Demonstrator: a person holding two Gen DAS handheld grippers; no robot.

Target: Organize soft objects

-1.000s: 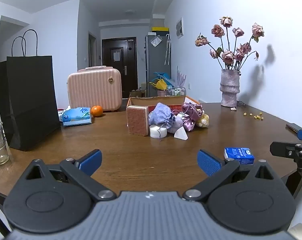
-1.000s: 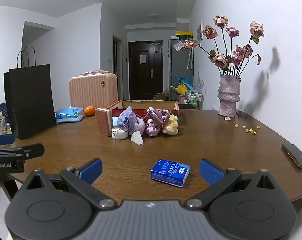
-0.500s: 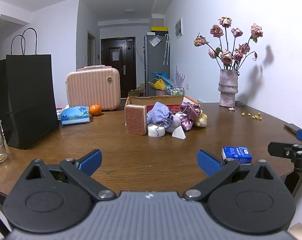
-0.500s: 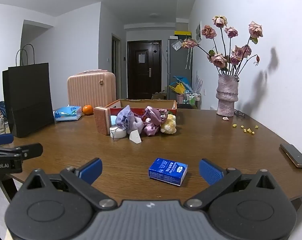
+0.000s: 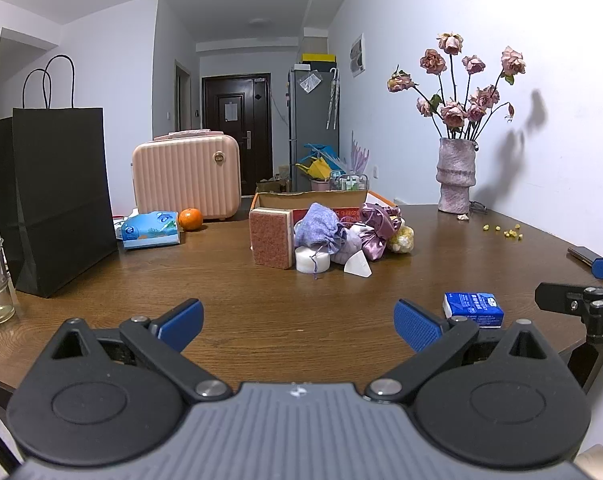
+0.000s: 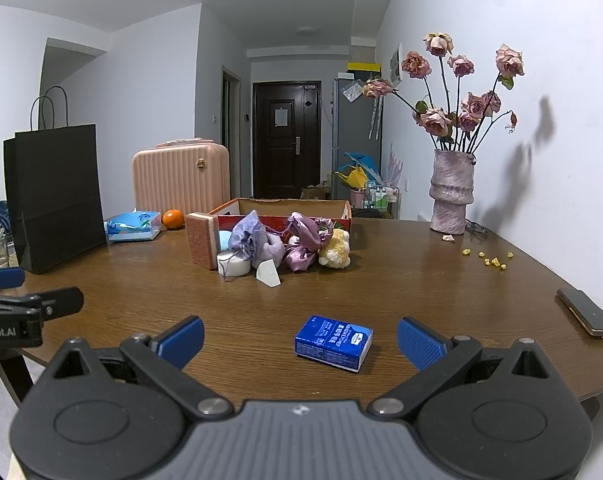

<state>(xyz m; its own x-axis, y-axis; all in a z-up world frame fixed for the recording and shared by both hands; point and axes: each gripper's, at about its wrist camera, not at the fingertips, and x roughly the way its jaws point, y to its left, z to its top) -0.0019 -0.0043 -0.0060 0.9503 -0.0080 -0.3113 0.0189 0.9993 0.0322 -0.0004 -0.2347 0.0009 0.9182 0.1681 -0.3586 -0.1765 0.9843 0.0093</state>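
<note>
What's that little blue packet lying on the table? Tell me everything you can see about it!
The little blue packet is a small, soft-looking rectangular pack, likely pocket tissues. Its top is deep blue with white print too small to read, and its side is white and blue. It lies flat and alone on the brown wooden table, turned slightly askew, nothing touching it. It sits just ahead of the right gripper, between its wide-open jaws.

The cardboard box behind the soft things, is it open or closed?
Open. The cardboard box has no lid on top; its inner walls show. Its contents cannot be seen.
</note>
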